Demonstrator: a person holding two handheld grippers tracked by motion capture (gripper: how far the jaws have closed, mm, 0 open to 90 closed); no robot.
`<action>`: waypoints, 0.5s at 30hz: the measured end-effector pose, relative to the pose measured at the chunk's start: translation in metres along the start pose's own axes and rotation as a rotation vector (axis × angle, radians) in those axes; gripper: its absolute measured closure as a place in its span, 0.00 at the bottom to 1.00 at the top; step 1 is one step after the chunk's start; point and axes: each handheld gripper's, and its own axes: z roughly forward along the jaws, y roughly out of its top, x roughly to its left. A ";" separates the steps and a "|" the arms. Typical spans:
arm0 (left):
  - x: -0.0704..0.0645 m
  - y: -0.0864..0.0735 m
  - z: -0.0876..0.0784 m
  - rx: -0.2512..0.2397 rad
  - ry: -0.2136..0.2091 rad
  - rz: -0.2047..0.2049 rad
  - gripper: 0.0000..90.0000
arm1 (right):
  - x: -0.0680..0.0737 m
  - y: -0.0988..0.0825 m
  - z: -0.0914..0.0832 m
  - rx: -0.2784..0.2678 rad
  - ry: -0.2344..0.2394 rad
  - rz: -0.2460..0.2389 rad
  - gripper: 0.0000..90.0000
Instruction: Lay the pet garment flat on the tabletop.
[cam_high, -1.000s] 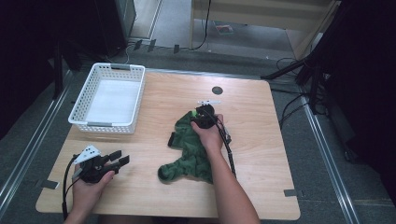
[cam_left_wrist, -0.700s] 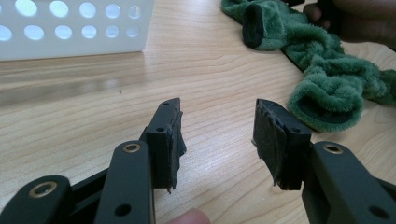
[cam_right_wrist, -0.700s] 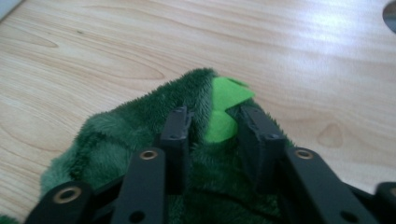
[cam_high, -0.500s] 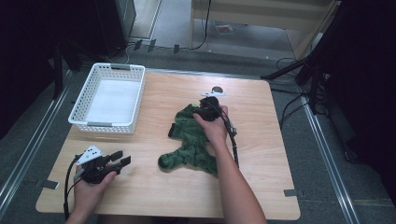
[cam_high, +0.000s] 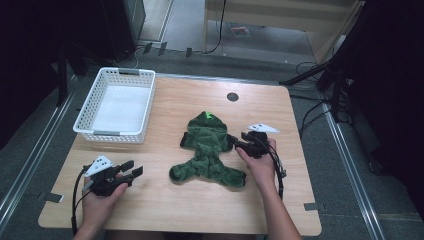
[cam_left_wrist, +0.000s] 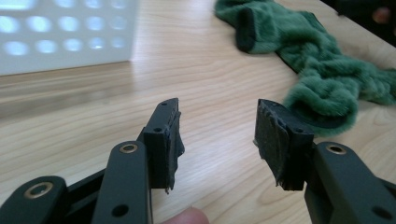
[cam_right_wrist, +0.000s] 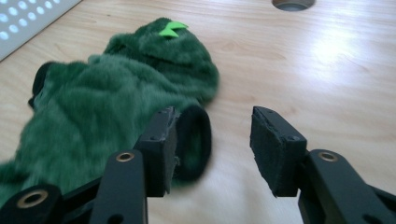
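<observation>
wooden table (cam_high: 165, 107) carries a green costume (cam_high: 207, 150), its sleeve cuff partly hidden behind right gripper (cam_right_wrist: 212, 140) jaws, just opened, empty.

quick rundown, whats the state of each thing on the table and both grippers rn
green fleece garment: spread flat on the table, hood toward the far edge, held by neither gripper
white basket: upright, nothing in it
left gripper: open, nothing between its jaws, low over bare wood
right gripper: jaws have just been opening, nothing between them, black-lined sleeve cuff beside one jaw
table: light wood, round hole near the far edge
</observation>
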 end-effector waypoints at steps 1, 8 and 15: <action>0.004 0.000 -0.003 -0.003 0.007 -0.008 0.56 | -0.002 -0.004 -0.004 -0.005 -0.001 0.005 0.55; 0.032 0.000 -0.018 -0.051 0.075 -0.050 0.50 | -0.018 -0.033 -0.040 -0.051 -0.043 0.047 0.44; 0.052 0.001 -0.036 -0.090 0.164 -0.084 0.33 | -0.030 -0.057 -0.064 -0.053 -0.084 0.052 0.27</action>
